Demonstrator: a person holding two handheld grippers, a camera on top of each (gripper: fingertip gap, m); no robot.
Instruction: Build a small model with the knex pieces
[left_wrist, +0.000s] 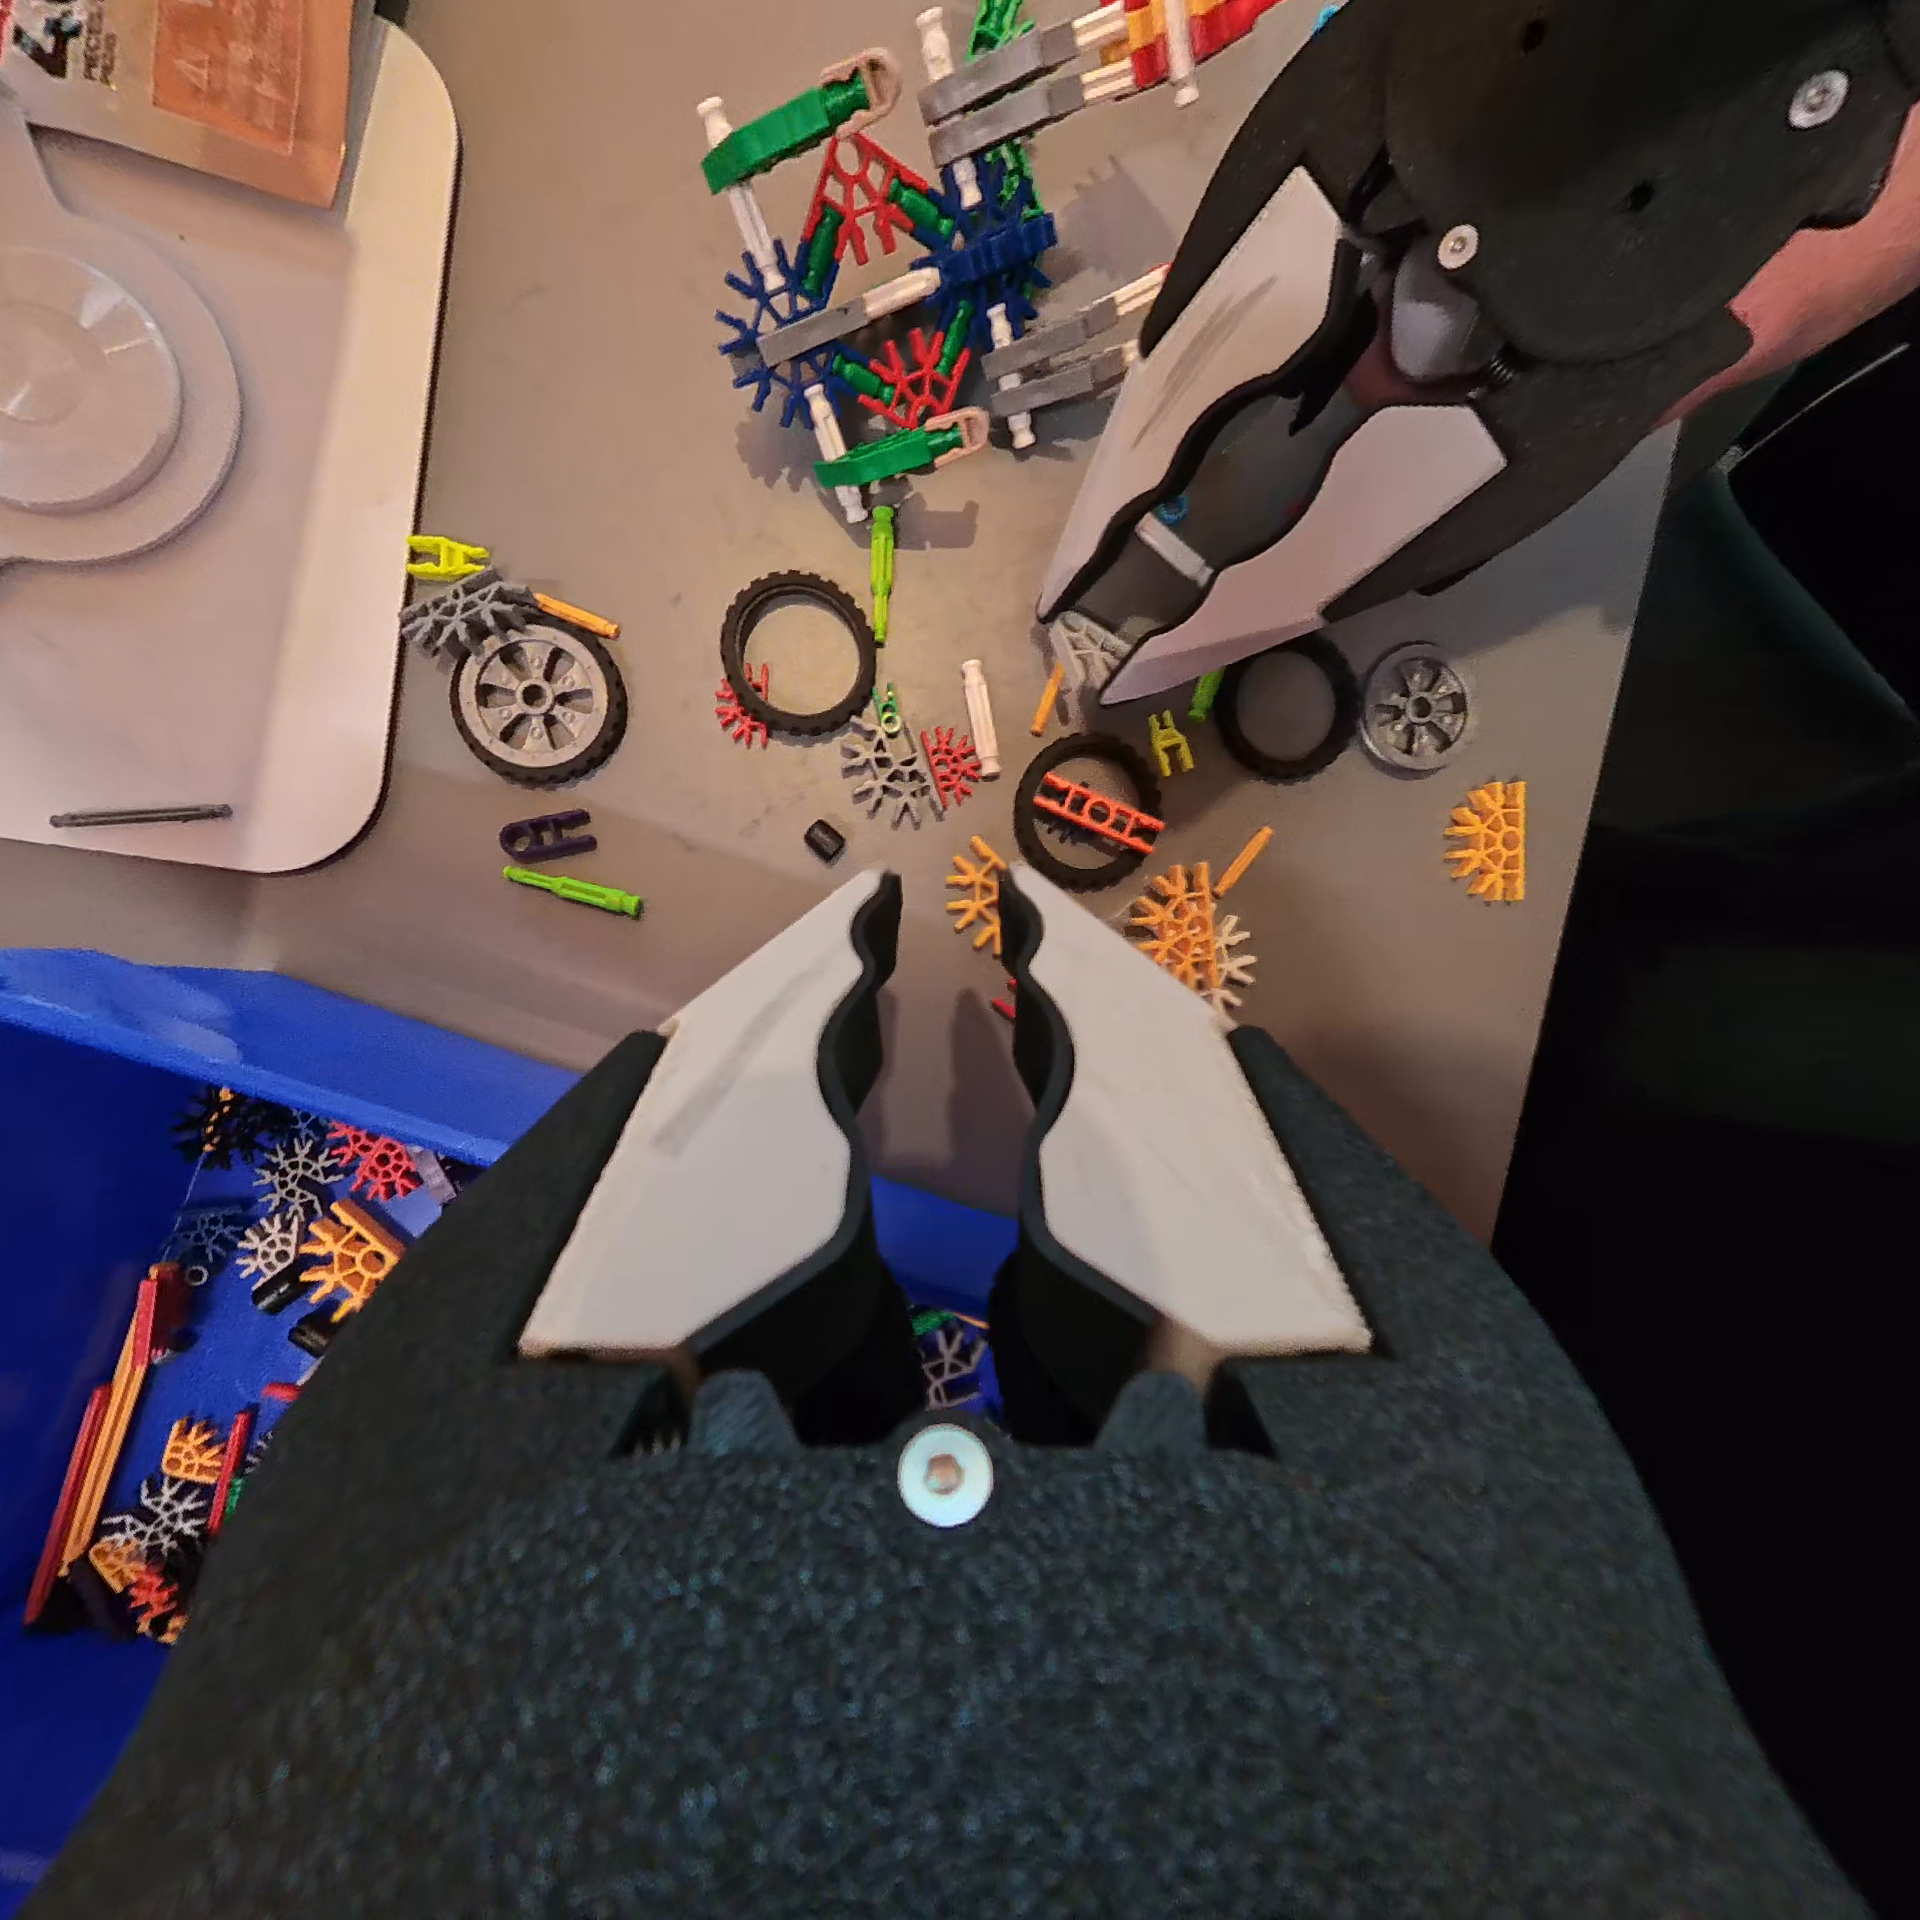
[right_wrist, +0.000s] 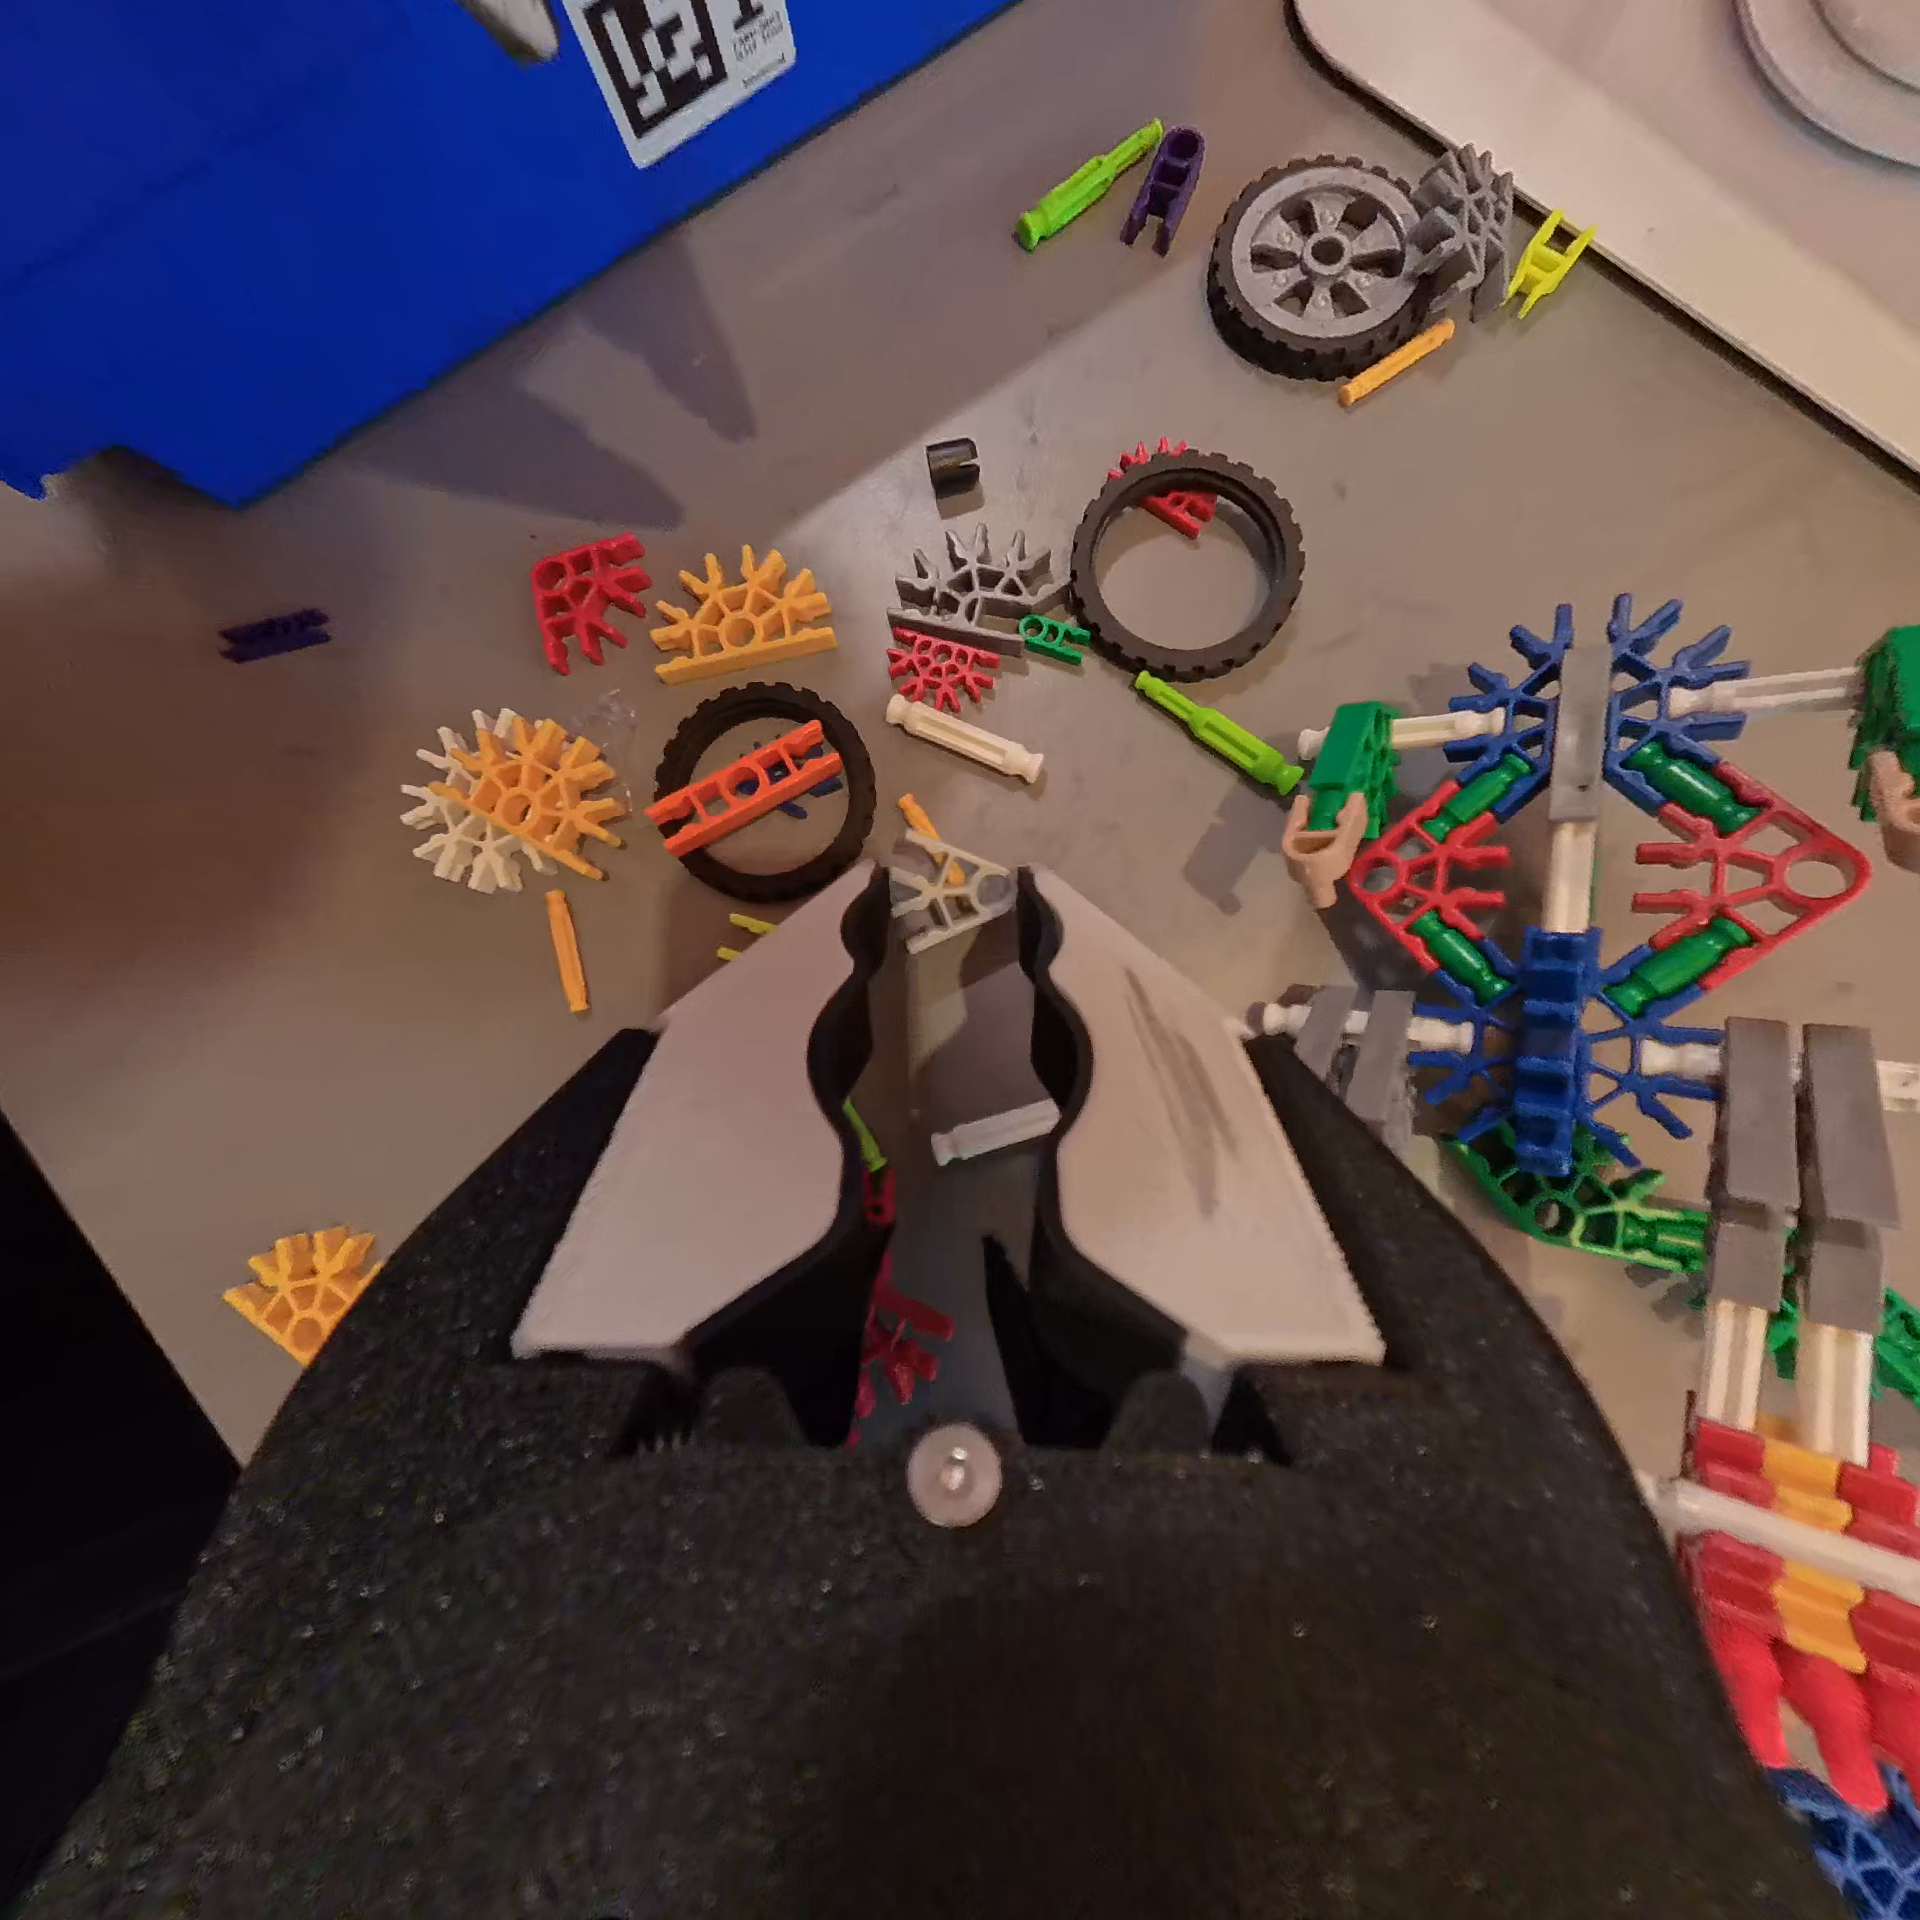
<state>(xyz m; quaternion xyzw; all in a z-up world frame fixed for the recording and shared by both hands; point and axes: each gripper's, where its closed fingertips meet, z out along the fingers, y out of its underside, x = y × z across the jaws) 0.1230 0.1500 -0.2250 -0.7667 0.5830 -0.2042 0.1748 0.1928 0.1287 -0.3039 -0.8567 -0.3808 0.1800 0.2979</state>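
Fingers, right: your right gripper (right_wrist: 951, 878) has its fingers spread by a narrow gap, and a pale grey connector (right_wrist: 940, 914) sits in this gap at the very tips; you cannot tell whether the pads already press it or only stand around it
Connector, place: it lies flat on the surface (right_wrist: 312, 935), directly ahead of the right fingers, just beside the black tyre (right_wrist: 821, 862) that has an orange-red ladder piece (right_wrist: 743, 795) across it
Connector, direction: its fan shape is turned so that the wide side goes across the gap, from one fingertip toward the other; a small orange rod (right_wrist: 920, 816) passes partly under it
Fingers, left: your left gripper (left_wrist: 948, 878) is also spread by a small gap and holds nothing; its tips hover above the surface, and the body is above the blue bin (left_wrist: 104, 1091)
Nearest to left: an orange connector (left_wrist: 971, 904) lies just beside the right-hand tip, partly in the gap
Nearer hand: the right gripper is at the pale grey connector; the left one is well apart from it
Around: a white rod (right_wrist: 966, 740) and loose connectors lie ahead, and the built model (right_wrist: 1558, 935) is on the right side
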